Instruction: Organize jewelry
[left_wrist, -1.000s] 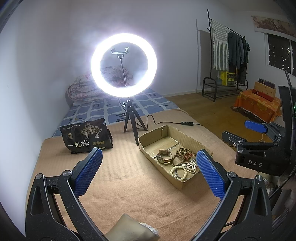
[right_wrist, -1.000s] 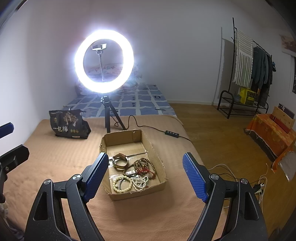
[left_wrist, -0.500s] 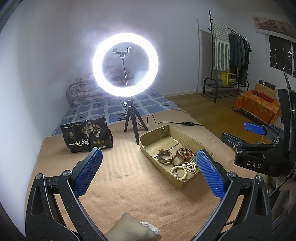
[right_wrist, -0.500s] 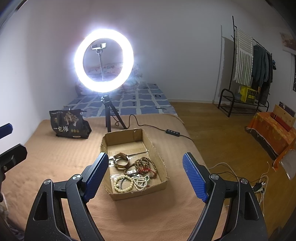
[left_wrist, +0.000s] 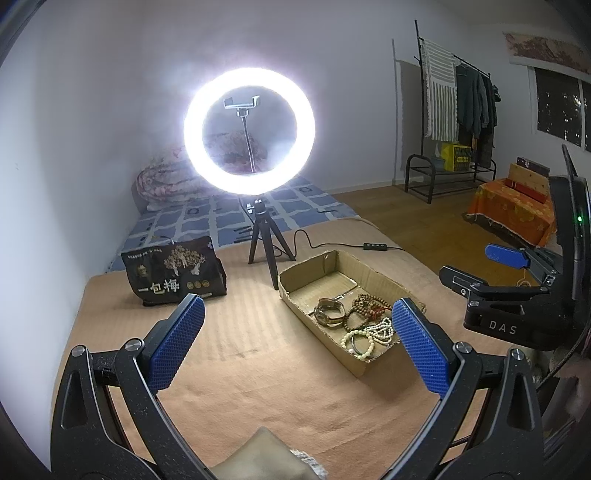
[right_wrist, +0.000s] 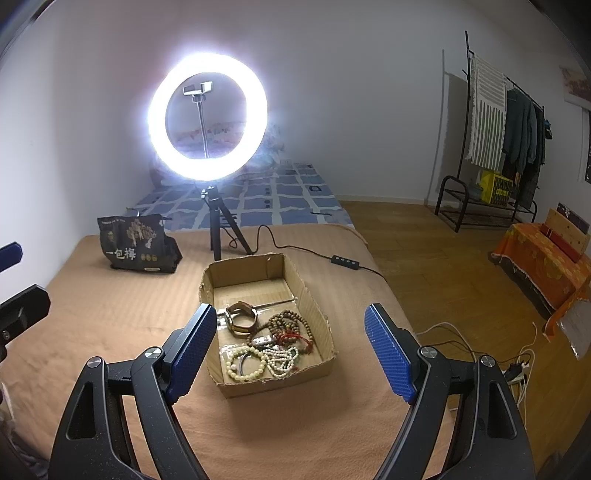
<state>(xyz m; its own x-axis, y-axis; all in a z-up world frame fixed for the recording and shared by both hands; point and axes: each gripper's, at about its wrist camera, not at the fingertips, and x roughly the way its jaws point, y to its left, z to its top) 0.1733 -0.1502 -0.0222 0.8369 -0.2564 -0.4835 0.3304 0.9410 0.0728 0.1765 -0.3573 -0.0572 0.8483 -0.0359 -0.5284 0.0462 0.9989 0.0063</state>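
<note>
A shallow cardboard box sits on a tan blanket and also shows in the left wrist view. In it lie a wristwatch, brown bead strings and cream bead bracelets. My right gripper is open and empty, raised above the box's near end. My left gripper is open and empty, raised left of the box. The right gripper also shows in the left wrist view past the box. A grey-green cushion lies under the left gripper.
A lit ring light on a black tripod stands behind the box, its cable and switch trailing right. A black snack bag stands at the back left. The bed edge drops to wooden floor on the right, with loose cables.
Both grippers stay open. The views have shifted only slightly; nothing in the box has moved.
</note>
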